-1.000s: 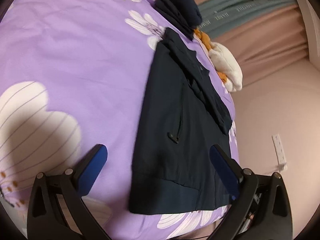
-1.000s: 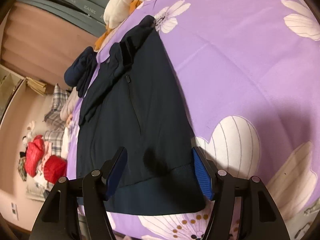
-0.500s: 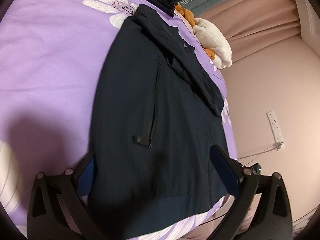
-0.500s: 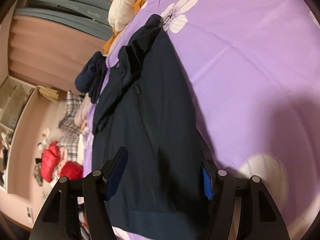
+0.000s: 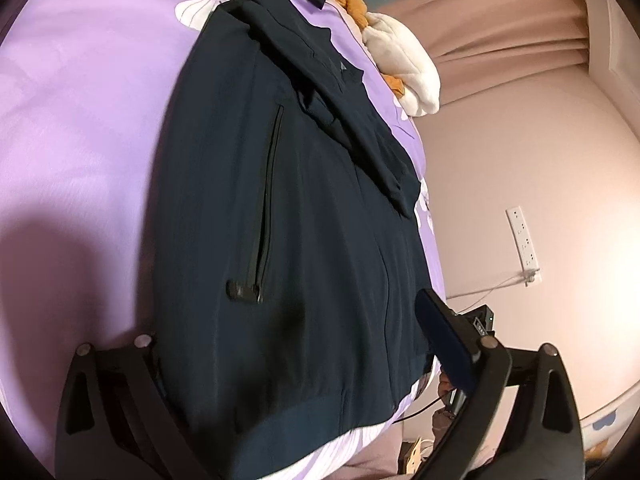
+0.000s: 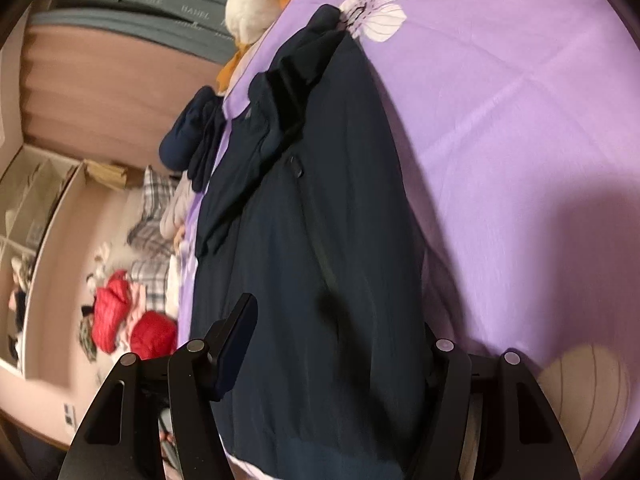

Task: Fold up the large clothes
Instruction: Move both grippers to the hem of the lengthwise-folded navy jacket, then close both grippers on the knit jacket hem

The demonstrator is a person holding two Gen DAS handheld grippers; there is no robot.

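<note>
A dark navy jacket [image 5: 312, 216] lies lengthwise on a purple flowered bedspread [image 5: 80, 120], sleeves folded in, hem band toward me. It also shows in the right wrist view [image 6: 320, 240]. My left gripper [image 5: 288, 344] is open and low over the hem end; its left finger is under the jacket's left edge, its right finger [image 5: 444, 340] is over the right edge. My right gripper [image 6: 332, 344] is open and straddles the same end; its right finger is hidden by cloth, its left finger [image 6: 236, 344] shows.
A white and orange plush toy [image 5: 404, 64] and a folded dark garment [image 6: 188, 136] lie at the bed's far end. Curtains [image 5: 500, 20] hang behind. A socket strip [image 5: 524, 240] is on the wall. Red and plaid clothes [image 6: 132, 312] lie on the floor beside the bed.
Both grippers moved forward and down onto the jacket's hem end. Each now has one finger hidden by the jacket's edge, and the jacket fills far more of both views.
</note>
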